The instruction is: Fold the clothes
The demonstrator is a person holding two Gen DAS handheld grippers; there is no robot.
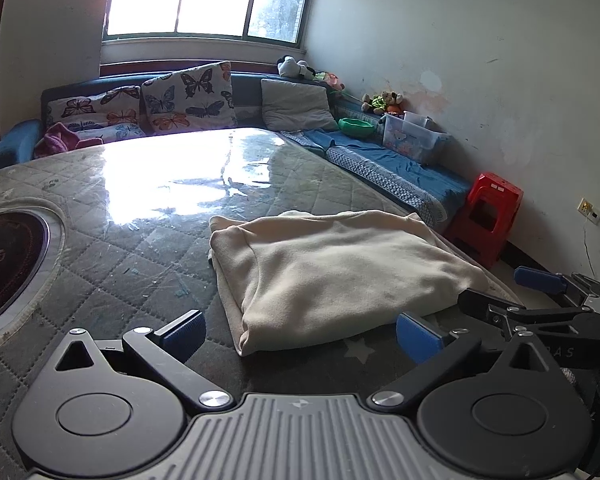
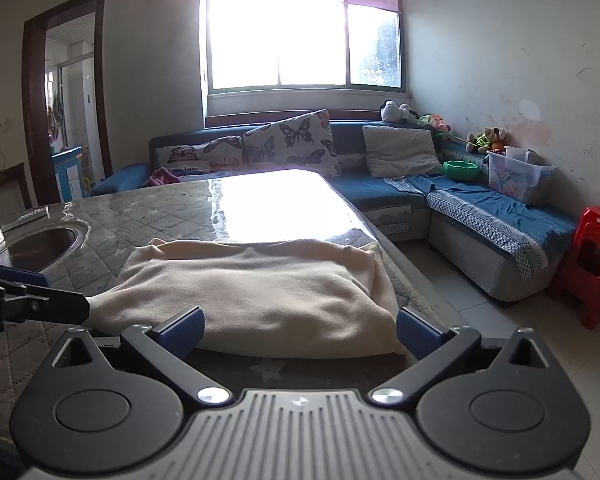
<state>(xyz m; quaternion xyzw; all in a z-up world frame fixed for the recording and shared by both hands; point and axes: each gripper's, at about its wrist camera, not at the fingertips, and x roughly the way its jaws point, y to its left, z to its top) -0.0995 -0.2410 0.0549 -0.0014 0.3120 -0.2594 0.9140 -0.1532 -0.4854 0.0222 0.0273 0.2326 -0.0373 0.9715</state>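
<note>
A cream garment point(image 1: 340, 272) point(image 2: 252, 288) lies folded into a thick rectangle on the quilted table top point(image 1: 140, 248) point(image 2: 140, 216), near its right edge. My left gripper point(image 1: 300, 332) is open just short of the garment's near left corner, and its blue pads hold nothing. My right gripper point(image 2: 300, 330) is open too, at the garment's near edge, with the cloth lying ahead between its fingers and untouched. Each gripper shows in the other's view: the right gripper point(image 1: 508, 290) at the garment's right corner, the left gripper point(image 2: 40, 292) at its left side.
A round recessed cooker plate point(image 1: 4, 260) point(image 2: 44, 248) sits in the table's left part. A blue corner sofa point(image 2: 480, 208) with cushions, a clear box point(image 2: 516, 178) and a green bowl point(image 2: 460, 169) runs behind and to the right. A red stool point(image 2: 588, 264) stands on the floor.
</note>
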